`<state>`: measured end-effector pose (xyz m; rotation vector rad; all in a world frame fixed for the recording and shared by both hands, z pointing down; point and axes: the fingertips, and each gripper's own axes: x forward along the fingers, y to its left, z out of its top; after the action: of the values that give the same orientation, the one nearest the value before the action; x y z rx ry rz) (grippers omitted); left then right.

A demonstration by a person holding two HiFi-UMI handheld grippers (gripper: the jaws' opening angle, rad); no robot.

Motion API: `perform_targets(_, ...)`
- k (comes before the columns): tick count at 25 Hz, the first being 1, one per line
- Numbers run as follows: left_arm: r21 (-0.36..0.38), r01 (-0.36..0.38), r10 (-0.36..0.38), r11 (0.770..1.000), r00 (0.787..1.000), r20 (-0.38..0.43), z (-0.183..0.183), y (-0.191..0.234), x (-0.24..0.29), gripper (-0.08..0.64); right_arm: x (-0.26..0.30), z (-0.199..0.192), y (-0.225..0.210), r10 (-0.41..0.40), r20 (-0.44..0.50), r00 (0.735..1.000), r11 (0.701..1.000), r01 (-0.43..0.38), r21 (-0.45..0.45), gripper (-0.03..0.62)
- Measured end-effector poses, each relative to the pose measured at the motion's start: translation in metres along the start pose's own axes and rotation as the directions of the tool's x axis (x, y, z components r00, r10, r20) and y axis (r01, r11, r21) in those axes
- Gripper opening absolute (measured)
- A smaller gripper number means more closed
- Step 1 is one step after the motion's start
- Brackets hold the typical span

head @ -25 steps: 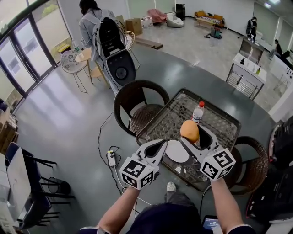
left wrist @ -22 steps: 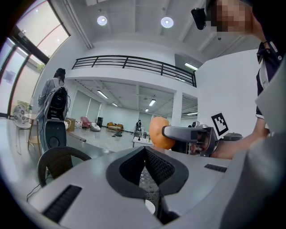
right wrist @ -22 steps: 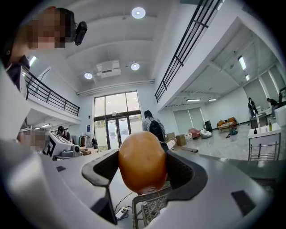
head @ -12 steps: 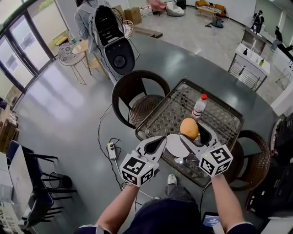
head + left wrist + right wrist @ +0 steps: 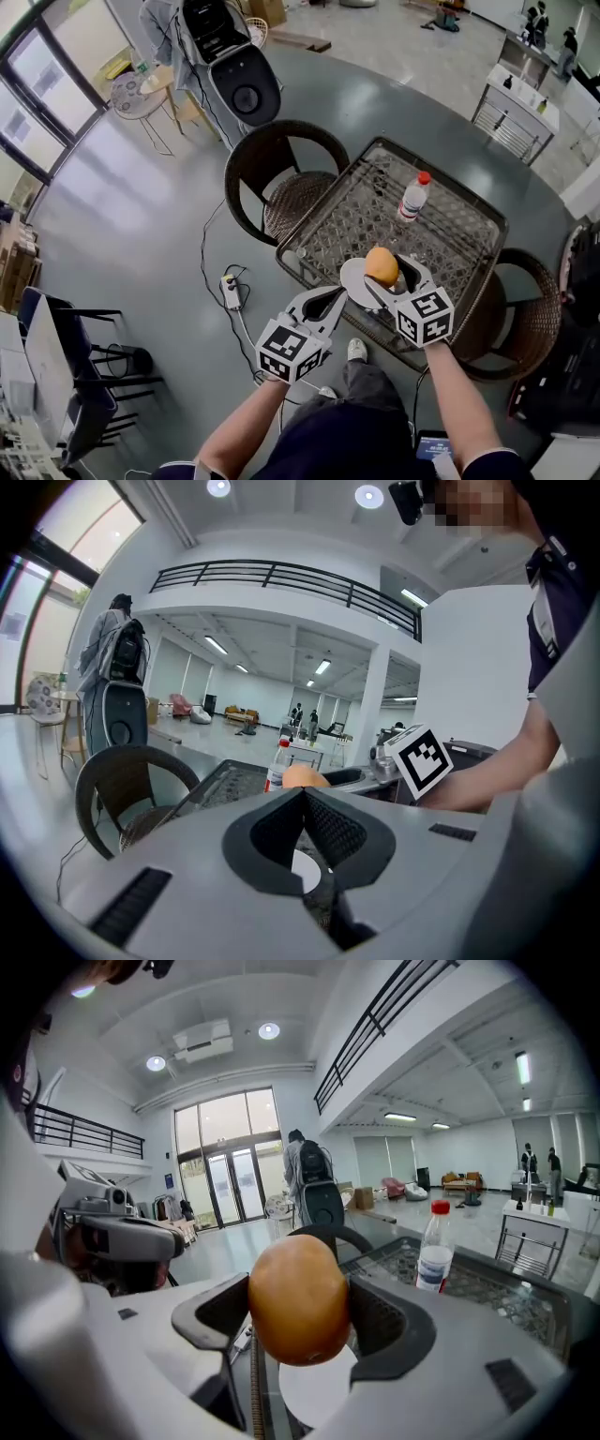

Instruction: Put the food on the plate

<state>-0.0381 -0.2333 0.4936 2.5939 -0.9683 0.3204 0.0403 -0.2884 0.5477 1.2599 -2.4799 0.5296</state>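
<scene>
A round orange-brown bun (image 5: 381, 265) (image 5: 298, 1299) is clamped between the jaws of my right gripper (image 5: 384, 272) (image 5: 300, 1312), which is shut on it. It hangs just above a small white plate (image 5: 356, 278) (image 5: 314, 1389) on the near edge of the glass-topped wicker table (image 5: 450, 234). My left gripper (image 5: 330, 300) (image 5: 302, 799) sits to the left of the plate, off the table's near-left edge, jaws shut with nothing between them. The plate (image 5: 305, 862) shows behind the left jaws.
A water bottle with a red cap (image 5: 413, 196) (image 5: 434, 1244) stands upright mid-table. Wicker chairs stand at the table's far left (image 5: 277, 183) and right (image 5: 520, 314). A power strip and cable (image 5: 231, 291) lie on the floor. A person with a speaker cart (image 5: 225, 56) is far off.
My right gripper has carried the bun left and nearer, so it now hangs over the plate. The left gripper has stayed shut beside the plate. The head view has shifted.
</scene>
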Motion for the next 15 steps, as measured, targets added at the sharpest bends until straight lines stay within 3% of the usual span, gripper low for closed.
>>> perform_targets(6, -0.011, 0.003, -0.004, 1.0, 0.998, -0.069, -0.031, 0.006, 0.012, 0.009, 0.029, -0.05, -0.011, -0.033, -0.132, 0.991, 0.999, 0.033, -0.001, 0.341)
perform_targets(15, -0.037, -0.002, -0.003, 0.999, 0.991, -0.132, -0.055, 0.011, 0.023, 0.009, 0.06, -0.115, -0.022, -0.068, -0.322, 0.944, 0.997, 0.05, -0.062, 0.341)
